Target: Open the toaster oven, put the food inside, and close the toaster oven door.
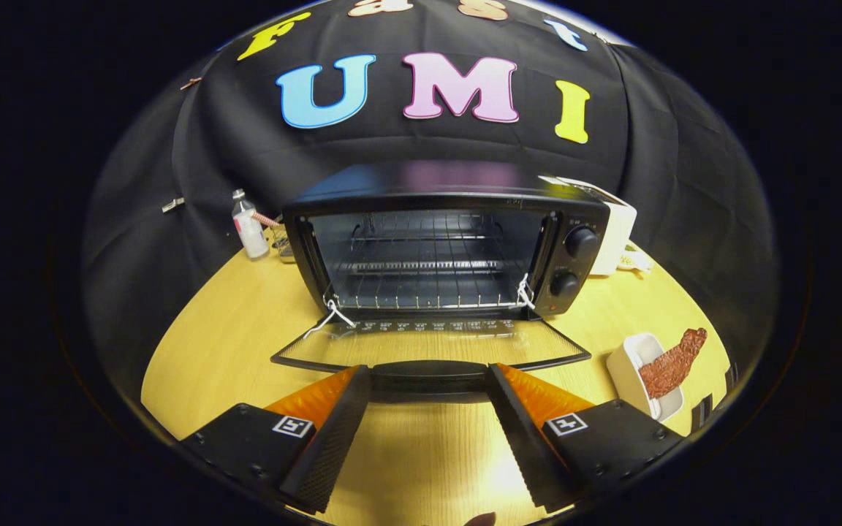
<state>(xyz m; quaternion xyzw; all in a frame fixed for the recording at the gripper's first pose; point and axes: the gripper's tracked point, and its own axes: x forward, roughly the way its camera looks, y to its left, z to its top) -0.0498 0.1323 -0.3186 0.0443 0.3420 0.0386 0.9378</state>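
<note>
Gripper: gripper (428, 380) is released, its fingers (333, 431) spread wide and holding nothing; the tips sit at either end of the door handle (428, 376), and I cannot tell whether they touch it
Oven: black toaster oven (450, 241) stands on the counter (421, 453) just beyond the fingers, facing the camera
Door: glass door (432, 343) is fully dropped, lying flat toward the gripper, with white string (330, 314) tied at both hinge corners
Inside: a wire rack (428, 292) sits in the cavity, nothing on it
Knobs: two black knobs (580, 242) are stacked on the oven's right panel
Food: a reddish-brown strip of food (673, 363) lies across a white dish (629, 369), one end sticking out past the rim; it is on the counter right of the door, well apart from the oven
Bottle: a small clear bottle (249, 226) with a red label stands left of the oven, near the wall
Box: a white box (615, 226) sits just behind the oven's right side
Counter: light wood, bare between the fingers
</note>
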